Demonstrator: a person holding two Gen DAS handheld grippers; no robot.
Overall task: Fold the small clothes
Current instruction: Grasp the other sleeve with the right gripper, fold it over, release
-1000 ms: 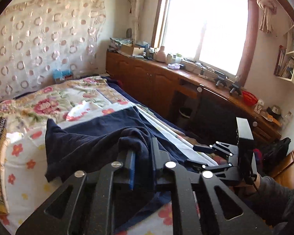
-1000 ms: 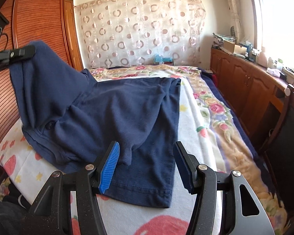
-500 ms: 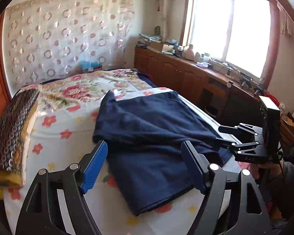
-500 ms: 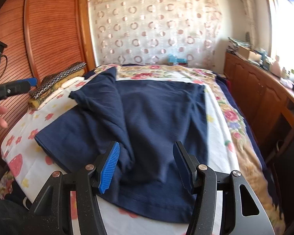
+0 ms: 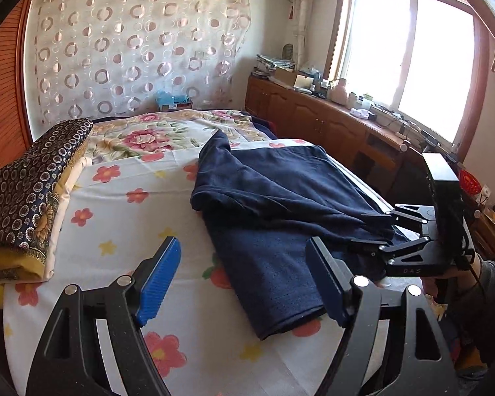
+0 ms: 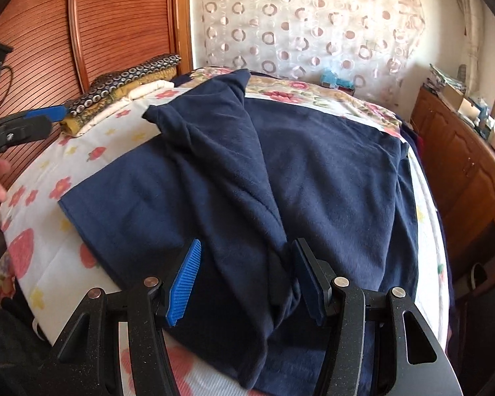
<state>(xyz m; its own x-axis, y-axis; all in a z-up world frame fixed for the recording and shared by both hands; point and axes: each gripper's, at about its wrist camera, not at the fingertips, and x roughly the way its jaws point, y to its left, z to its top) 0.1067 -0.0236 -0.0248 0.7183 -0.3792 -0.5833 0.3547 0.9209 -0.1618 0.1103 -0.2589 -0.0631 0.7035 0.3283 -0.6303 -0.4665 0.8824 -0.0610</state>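
A navy blue garment point(image 5: 280, 204) lies on the floral bed sheet point(image 5: 122, 204), one side folded over its middle with a ridge running lengthways; it also shows in the right wrist view point(image 6: 241, 171). My left gripper point(image 5: 244, 280) is open and empty above the garment's near-left edge. My right gripper point(image 6: 244, 280) is open, with a bunched fold of the garment lying between its blue pads point(image 6: 184, 280). In the left wrist view the right gripper point(image 5: 376, 231) sits at the garment's right edge.
A folded patterned blanket point(image 5: 33, 191) lies on the left of the bed. A wooden cabinet point(image 5: 330, 118) with clutter runs under the window on the right. A wooden wardrobe point(image 6: 82, 33) stands on the left. The left gripper point(image 6: 19, 125) shows at left.
My left gripper let go of the garment's side, which now lies folded over the middle, and pulled back open. My right gripper moved forward around the bunched fold.
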